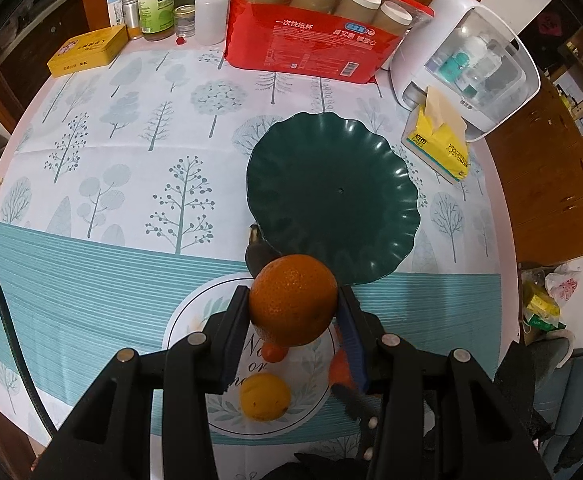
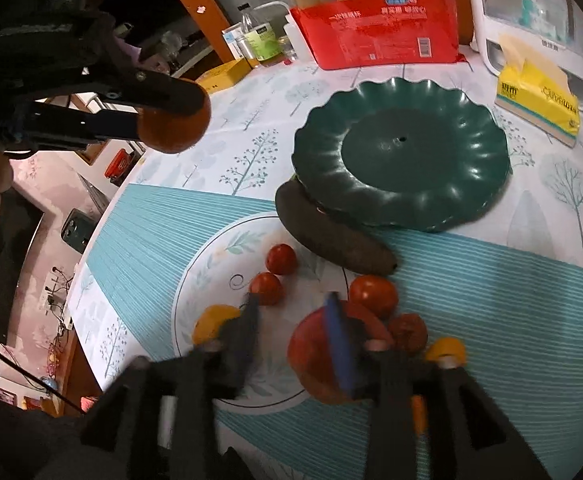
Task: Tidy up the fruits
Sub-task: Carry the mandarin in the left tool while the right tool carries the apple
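Your left gripper (image 1: 293, 306) is clamped on the orange (image 1: 293, 300), held above the tablecloth (image 1: 91, 260) just short of the green plate (image 1: 331, 196) — the plate lies bare. Your right gripper (image 2: 295, 320) stands partly open with nothing between its fingers, low over the scattered fruit: small tomatoes (image 2: 281, 259), a red apple (image 2: 311, 360), a lemon (image 2: 211, 322). A dark avocado (image 2: 331, 236) rests against the plate's near rim.
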### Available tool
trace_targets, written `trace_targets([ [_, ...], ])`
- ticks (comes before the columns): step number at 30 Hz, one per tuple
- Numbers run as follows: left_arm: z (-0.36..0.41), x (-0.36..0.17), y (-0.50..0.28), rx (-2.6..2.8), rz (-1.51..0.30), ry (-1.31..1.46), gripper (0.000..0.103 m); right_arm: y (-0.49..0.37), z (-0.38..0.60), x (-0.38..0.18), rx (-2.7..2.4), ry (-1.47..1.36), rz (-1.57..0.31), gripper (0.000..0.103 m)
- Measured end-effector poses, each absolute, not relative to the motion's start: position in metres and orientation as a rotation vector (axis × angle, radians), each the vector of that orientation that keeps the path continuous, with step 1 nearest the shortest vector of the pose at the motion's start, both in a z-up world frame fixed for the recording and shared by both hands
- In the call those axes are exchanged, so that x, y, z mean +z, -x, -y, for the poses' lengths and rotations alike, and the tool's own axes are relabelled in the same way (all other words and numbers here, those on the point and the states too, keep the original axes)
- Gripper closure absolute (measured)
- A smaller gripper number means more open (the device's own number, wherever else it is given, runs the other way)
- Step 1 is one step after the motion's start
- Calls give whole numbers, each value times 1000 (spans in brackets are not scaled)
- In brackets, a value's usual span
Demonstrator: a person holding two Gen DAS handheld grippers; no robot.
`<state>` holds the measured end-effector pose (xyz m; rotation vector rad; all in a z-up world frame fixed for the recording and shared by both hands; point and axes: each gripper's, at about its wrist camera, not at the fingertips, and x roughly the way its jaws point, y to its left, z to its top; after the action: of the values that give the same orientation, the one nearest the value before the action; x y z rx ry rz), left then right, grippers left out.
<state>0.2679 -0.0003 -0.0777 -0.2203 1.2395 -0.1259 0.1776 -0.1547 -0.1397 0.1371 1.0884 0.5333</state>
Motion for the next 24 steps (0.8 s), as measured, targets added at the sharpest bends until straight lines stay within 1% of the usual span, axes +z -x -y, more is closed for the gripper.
trace_targets([
  [1,-1,-78,-267,-128,-1239,222,61,-177,154,-139,528,-125,-1083,37],
  [3,-3,-77,-265,-129,-1239,224,61,-174,151,-139,500,-83,-1076,34],
  [8,-7,-78,-264,-131,-1239,229,61,-169,150,-141,452,2,-1048,33],
  [11,-8,-78,-264,-133,-1240,228,61,-170,153,-151,401,49,-1084,31],
  [16,-10,-79,-263,-133,-1240,229,61,-162,159,-169,392,39,-1133,30],
  [24,-16,-82,-260,-124,-1247,231,61,-155,144,-183,403,66,-1144,30],
])
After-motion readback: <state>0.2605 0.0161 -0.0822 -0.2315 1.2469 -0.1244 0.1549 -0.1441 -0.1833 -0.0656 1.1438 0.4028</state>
